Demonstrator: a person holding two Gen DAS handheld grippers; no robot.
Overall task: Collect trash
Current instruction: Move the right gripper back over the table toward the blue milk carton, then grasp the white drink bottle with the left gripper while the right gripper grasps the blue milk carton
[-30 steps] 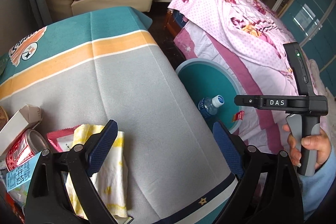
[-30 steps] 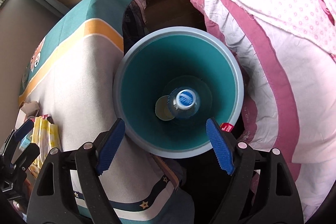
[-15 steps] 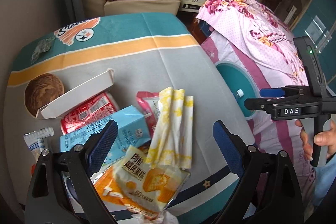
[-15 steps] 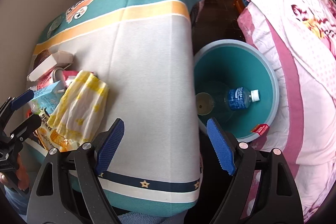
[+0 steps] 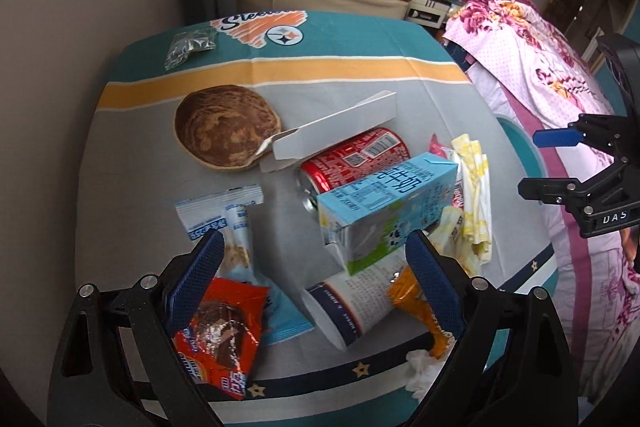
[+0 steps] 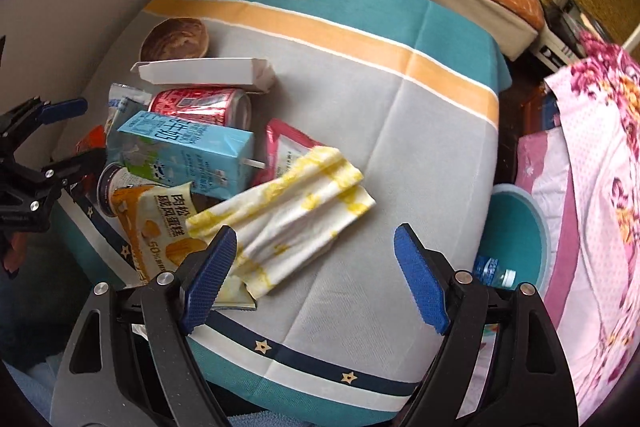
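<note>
Surface (image 6: 400, 155) carried the whole trash pile, bunched from centre toward its 7-8 o'clock edge. Teal bin (image 6: 516, 239) sat on the floor off the surface's 4 o'clock side, water bottle (image 6: 494, 271) already lying in it.

Step in hand, as I read it: between drops, lining up the next pick.

Right gripper (image 6: 316, 279) hung above the near edge, fingers spread wide, nothing between them. Yellow-white cloth (image 6: 296, 215) lay crumpled and flat at its 11 o'clock, closest piece; likely next grab. It would need the fingers lowered across a raised fold, since the cloth is limp.

Left gripper (image 5: 316, 283) was also spread and empty, over the pile.

Blue milk carton (image 5: 384, 207) lay on its side atop the red can (image 5: 352, 163), with the white cup (image 5: 352, 303) tipped over below it. Orange snack wrapper (image 5: 220, 335) sat under the left finger.
</note>
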